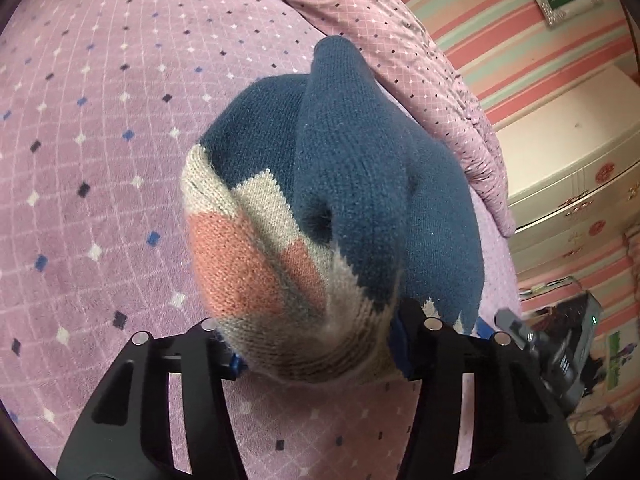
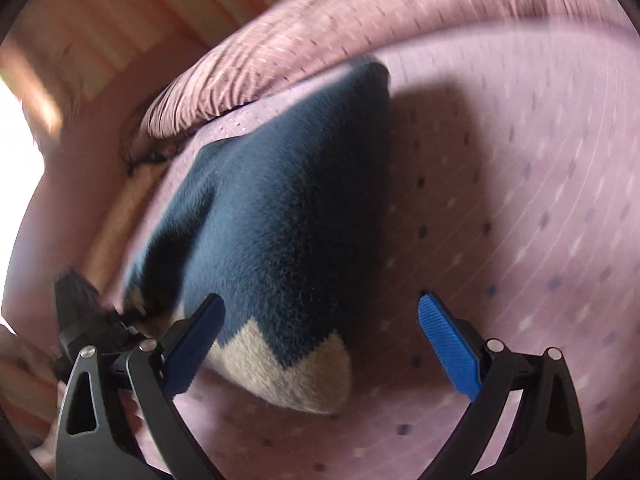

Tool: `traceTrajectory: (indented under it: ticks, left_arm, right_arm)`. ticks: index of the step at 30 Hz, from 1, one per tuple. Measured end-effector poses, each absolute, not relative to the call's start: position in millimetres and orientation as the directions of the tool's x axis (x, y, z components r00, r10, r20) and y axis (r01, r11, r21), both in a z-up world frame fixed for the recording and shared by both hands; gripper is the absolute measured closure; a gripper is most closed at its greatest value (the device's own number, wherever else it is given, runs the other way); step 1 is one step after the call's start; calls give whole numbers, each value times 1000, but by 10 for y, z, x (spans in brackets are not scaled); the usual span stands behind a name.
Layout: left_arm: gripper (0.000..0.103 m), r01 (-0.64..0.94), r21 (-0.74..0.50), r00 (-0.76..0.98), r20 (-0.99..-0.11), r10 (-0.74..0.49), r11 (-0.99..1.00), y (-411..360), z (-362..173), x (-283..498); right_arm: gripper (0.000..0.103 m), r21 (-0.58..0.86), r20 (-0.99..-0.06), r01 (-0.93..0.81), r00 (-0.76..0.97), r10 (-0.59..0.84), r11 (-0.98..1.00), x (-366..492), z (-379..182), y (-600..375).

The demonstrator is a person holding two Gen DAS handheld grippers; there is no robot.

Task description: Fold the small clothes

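A small knit garment [image 1: 340,200], dark blue with cream and salmon zigzag bands, hangs bunched over the pink bedspread [image 1: 100,140]. My left gripper [image 1: 320,352] is shut on its cream hem, and the cloth bulges up over the pads. In the right wrist view the same garment [image 2: 280,220] droops with its cream corner low between the fingers. My right gripper [image 2: 320,344] stands wide open there, its blue pads [image 2: 450,348] clear of the cloth. That view is blurred. Part of the right gripper [image 1: 560,344] shows at the left wrist view's right edge.
A pink dotted pillow or quilt roll [image 1: 400,40] lies along the bed's far side. Beyond it stand a striped wall [image 1: 500,12] and a cream dresser [image 1: 568,160]. The bedspread [image 2: 520,160] stretches out to the right of the garment.
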State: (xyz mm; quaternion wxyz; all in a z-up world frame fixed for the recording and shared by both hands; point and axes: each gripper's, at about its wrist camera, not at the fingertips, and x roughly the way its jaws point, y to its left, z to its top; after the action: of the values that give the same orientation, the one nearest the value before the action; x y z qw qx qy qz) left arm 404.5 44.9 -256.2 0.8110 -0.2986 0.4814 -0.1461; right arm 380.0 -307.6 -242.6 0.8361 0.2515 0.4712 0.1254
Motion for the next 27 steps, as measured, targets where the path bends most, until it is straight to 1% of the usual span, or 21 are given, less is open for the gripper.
traceTrajectory:
  ticks: [2,5,8,11,12,13,14,16,17,19,22,27]
  left_arm:
    - [50,-42,-611,501,-698,-513,790,424,-2542,4042]
    - [52,-36,-605,504,-698,-509,795,416,-2535,4046]
    - [55,-25,-605,499,-697,-514,796,431,-2536,4059]
    - [57,-22,-602,496,-700,-514,799,435,-2533,4083]
    - [57,-22,-600,495,-702,-512,800,429,-2532,4082]
    - [58,-26,-597,496,-704,-509,802,427,-2534,4085]
    - [59,-28,-596,496,-705,-506,803,425,-2534,4089]
    - [61,-32,-602,498,-702,-509,798,435,-2531,4098]
    - [62,-29,-604,498,-700,-512,796,438,-2524,4097]
    - [63,-19,-605,497,-697,-518,796,431,-2503,4106]
    - [65,-7,-609,500,-689,-525,793,425,-2459,4111]
    - [66,4,-624,508,-672,-539,782,429,-2367,4126]
  right_arm:
    - [5,587,-722,56,489,490,808,3889,-2545,-3075]
    - [5,593,-736,72,452,504,802,3962,-2674,-3019]
    - [5,666,-704,101,412,578,739,4038,-2845,-2985]
    - [5,696,-687,110,391,612,710,4090,-2965,-2923]
    - [10,709,-675,109,389,627,696,4101,-2988,-2904]
    - [28,723,-661,99,388,642,684,4104,-2997,-2878]
    - [30,724,-656,84,388,647,684,4110,-2989,-2831]
    - [46,702,-670,70,400,625,708,4105,-2944,-2769]
    - [48,692,-673,55,410,615,720,4095,-2911,-2740]
    - [57,677,-675,35,427,602,735,4084,-2850,-2707]
    - [63,651,-672,-4,464,578,759,4027,-2714,-2641]
    - [67,604,-656,-75,519,548,793,3980,-2373,-2593]
